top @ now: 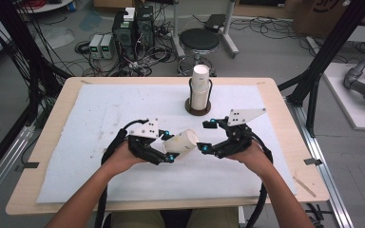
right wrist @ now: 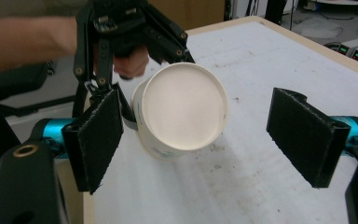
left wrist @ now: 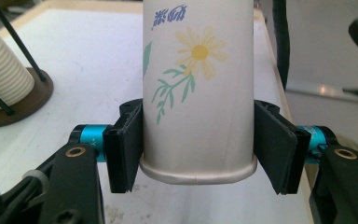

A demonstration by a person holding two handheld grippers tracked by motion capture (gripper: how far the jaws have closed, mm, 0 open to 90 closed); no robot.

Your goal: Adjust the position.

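Left tongs [top: 167, 146]: clamped on the paper cup [top: 181, 143] near its rolled rim, one pad [left wrist: 126, 144] flat against each side wall; grip set low on the stiffest band (rim bead resists crushing, by judgement).
Right tongs [top: 206, 136]: spread wide, nothing between the pads [right wrist: 307, 135]; aimed at the cup's closed bottom, not touching it.
Cup, position: held clear of the table [top: 52, 137], lying roughly level between the two hands, bottom turned toward the right tongs, mouth toward the left hand [top: 123, 159].
Cup, markings: flower print and blue lettering on the side wall, seen in the left gripper view.
Reason for attitude: level hold presents the base squarely to the opposite tongs, judged a set-up for a hand-over or a pull on the base (possibly to part nested cups; not confirmable).
Cup stack [top: 200, 88]: upright in a round brown holder [top: 198, 107] with thin black rods, at the far middle of the table, well apart from both hands; rods keep the column from toppling.
White mat [top: 90, 142]: spread over the tabletop, faintly soiled; judged to be cushioning and slip control.
Risk noted: thin wall may dent if the right tongs close hard away from the base ring.
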